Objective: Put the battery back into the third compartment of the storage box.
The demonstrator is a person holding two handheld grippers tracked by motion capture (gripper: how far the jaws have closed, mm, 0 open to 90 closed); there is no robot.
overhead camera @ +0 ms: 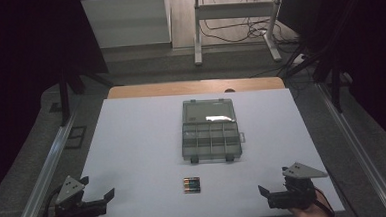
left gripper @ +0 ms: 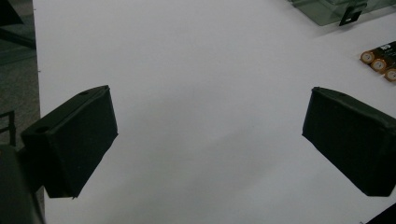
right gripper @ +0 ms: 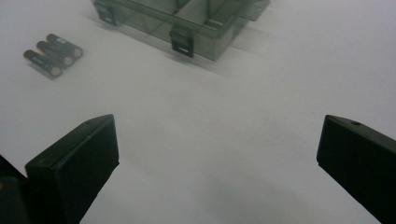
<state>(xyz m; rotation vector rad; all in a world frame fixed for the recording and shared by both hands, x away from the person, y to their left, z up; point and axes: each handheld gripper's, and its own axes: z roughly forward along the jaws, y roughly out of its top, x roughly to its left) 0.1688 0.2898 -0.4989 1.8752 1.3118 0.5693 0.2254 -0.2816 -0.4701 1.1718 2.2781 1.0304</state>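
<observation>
A white sheet is covering most of the bench (overhead camera: 132,141), filling the middle of the high view, with a strip of bare wood showing along its far edge near the top centre. Grey floor is surrounding it, metal rails are running down the left and right sides of the frame, and a white frame stand (overhead camera: 236,16) with loose cables beneath it is standing at the top centre; the corners of the room are lying in darkness.

At the centre of the frame a clear, smoky plastic organiser box (overhead camera: 211,131) is lying open, its lid folded flat toward the top of the picture. The lower tray is divided into small compartments, and nothing can be made out lying in them. Just below the box, toward the bottom centre, a small cluster of batteries (overhead camera: 192,184) is resting side by side on the sheet, apart from the box.

The left hand-held gripper (overhead camera: 96,193) is sitting at the bottom left and the right hand-held gripper (overhead camera: 270,190) at the bottom right, both well apart from the batteries. Each one is released, jaws spread wide over bare sheet, grasping nothing.
</observation>
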